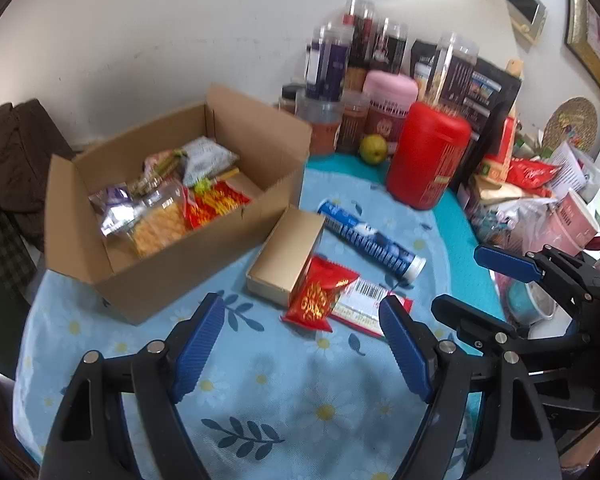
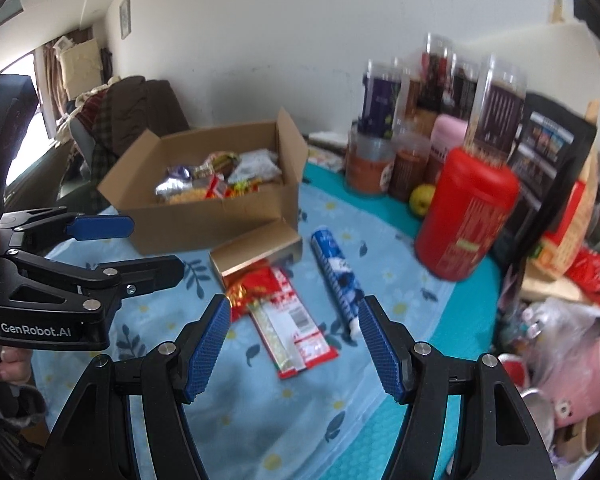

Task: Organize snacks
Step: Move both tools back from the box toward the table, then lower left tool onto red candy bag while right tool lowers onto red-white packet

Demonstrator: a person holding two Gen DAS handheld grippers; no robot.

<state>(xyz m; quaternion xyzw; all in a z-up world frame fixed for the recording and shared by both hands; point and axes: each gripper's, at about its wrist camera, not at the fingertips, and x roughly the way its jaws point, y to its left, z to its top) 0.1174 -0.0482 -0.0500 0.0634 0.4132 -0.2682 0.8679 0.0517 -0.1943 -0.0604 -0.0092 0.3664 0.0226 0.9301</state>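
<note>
An open cardboard box (image 1: 204, 276) (image 2: 204, 224) holding several snack packets stands on the blue floral tablecloth. In front of it lie a small gold box (image 1: 286, 254) (image 2: 256, 250), a red foil packet (image 1: 320, 300) (image 2: 252, 286), a flat red-and-white packet (image 1: 364, 308) (image 2: 296, 328) and a blue tube (image 1: 370, 242) (image 2: 338, 276). My left gripper (image 1: 300, 344) is open and empty above the cloth, just short of the red packets. My right gripper (image 2: 294, 344) is open and empty over the flat packet; it also shows in the left wrist view (image 1: 496, 292).
A big red canister (image 1: 428, 156) (image 2: 468, 216), a green fruit (image 1: 374, 149), jars and tall tubes crowd the back right. Bags and pink containers (image 2: 580, 360) pile at the right edge. A chair with dark clothes (image 1: 8, 152) stands at the left.
</note>
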